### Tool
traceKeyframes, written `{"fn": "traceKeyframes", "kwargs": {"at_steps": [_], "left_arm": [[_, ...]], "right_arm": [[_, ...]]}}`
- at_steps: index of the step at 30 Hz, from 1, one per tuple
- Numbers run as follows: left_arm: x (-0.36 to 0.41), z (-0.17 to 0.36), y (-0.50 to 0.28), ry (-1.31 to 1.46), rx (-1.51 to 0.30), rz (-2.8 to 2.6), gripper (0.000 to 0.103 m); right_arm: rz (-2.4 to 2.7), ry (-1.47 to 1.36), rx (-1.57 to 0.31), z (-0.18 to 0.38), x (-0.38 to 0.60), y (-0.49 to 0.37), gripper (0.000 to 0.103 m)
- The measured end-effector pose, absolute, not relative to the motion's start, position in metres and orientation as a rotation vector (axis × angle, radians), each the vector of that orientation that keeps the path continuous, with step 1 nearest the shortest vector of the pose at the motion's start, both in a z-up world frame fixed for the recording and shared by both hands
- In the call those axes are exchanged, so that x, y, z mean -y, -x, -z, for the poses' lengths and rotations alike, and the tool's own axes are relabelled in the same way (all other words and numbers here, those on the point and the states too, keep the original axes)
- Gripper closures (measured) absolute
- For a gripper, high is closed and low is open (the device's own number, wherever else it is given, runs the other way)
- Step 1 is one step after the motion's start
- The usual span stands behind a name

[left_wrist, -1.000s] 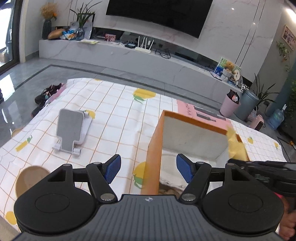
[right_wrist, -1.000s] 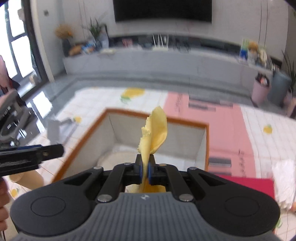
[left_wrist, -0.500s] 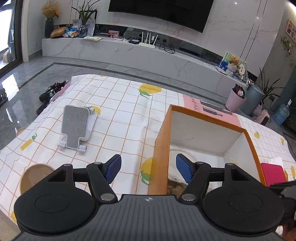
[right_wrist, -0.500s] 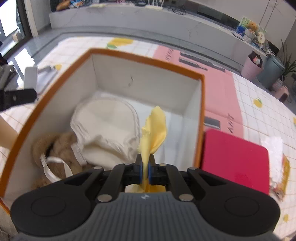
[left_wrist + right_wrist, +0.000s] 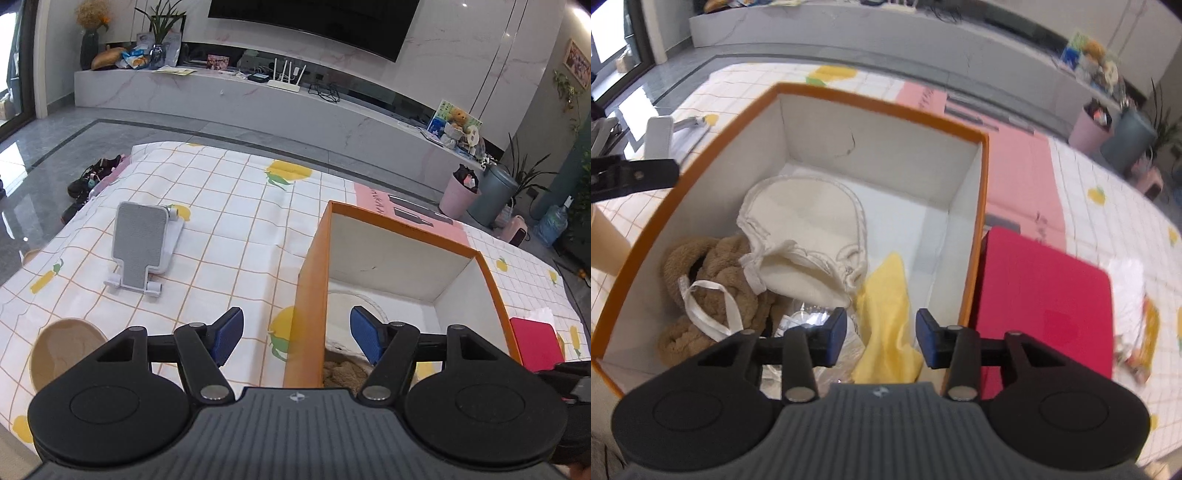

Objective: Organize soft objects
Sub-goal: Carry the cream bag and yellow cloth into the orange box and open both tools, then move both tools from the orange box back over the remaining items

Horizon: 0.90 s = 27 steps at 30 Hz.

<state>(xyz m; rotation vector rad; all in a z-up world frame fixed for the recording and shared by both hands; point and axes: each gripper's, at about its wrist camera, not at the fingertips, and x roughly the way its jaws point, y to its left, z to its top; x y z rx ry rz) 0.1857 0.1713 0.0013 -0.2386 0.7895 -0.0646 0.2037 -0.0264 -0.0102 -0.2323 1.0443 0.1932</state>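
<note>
We see an orange-walled box (image 5: 975,236) with a white inside, standing open on a counter (image 5: 229,236) covered by a white cloth with an orange grid and yellow fruit prints.

The right hand-held gripper (image 5: 881,334) hangs above the near right part of the box with its blue-padded fingers spread apart, holding nothing. Directly below the gap between them a yellow cloth (image 5: 888,325) lies crumpled inside the box, near its right wall. To the left of the yellow cloth, also inside the box, lie a cream fabric pouch (image 5: 805,236) and a brown plush item (image 5: 716,280) with a white strap, the pouch partly overlapping the plush. Some clear crinkled plastic shows just under the left finger.

Outside the box, touching or just beside its right wall, lies a flat red case (image 5: 1045,299).

The left hand-held gripper (image 5: 296,336) is also released, its fingers wide apart and empty. It straddles the box's left wall: one finger is over the counter cloth, the other over the box interior. Farther left on the counter stand a grey and white phone stand (image 5: 142,247) and, at the near left edge, a tan bowl (image 5: 66,350).
</note>
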Motion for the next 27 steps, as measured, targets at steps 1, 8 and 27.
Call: {"fn": "traceKeyframes", "kwargs": {"at_steps": [1,8,27], "left_arm": [[-0.171,-0.001,-0.185,0.231,-0.789,0.062,0.025],[-0.17,0.0,-0.185,0.233,-0.803,0.059,0.025],[-0.164,0.002,-0.187,0.202,-0.804,0.077,0.025]], "right_arm": [[-0.225,0.242,-1.028,0.006,0.026,-0.201,0.063],[-0.333,0.386,-1.123,0.018,0.016,-0.191,0.095],[-0.384,0.619,-1.368,0.088,-0.009,-0.211,0.103]]}}
